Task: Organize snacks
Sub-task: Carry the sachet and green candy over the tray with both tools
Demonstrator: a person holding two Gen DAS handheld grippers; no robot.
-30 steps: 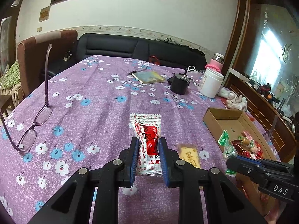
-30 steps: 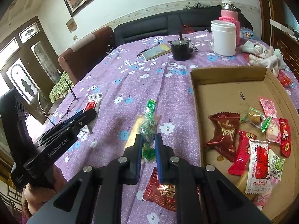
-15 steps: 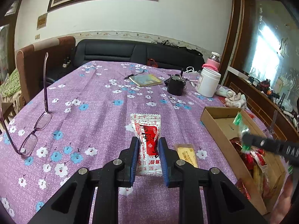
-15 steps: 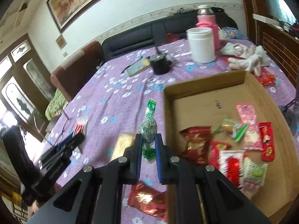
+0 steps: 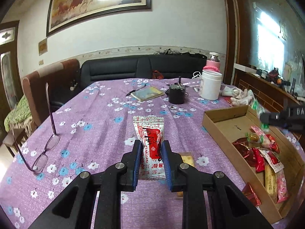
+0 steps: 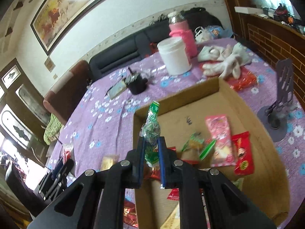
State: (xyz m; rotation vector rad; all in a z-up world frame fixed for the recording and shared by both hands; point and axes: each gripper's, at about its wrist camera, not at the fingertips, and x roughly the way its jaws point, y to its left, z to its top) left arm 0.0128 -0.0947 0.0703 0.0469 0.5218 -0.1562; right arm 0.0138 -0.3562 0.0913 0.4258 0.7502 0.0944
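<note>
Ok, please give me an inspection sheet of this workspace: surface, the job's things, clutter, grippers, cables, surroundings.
Surface: purple floral tablecloth.
Job's things: cardboard box holding several snacks; yellow snack and a red one lie outside it.
Clutter: eyeglasses, white jar, black cup, booklet, gloves.
Grippers: left hand-held gripper shut on red-white packet; right hand-held gripper shut on green candy, above the box.
Cables: nothing seen.
Surroundings: black sofa, framed painting.
</note>
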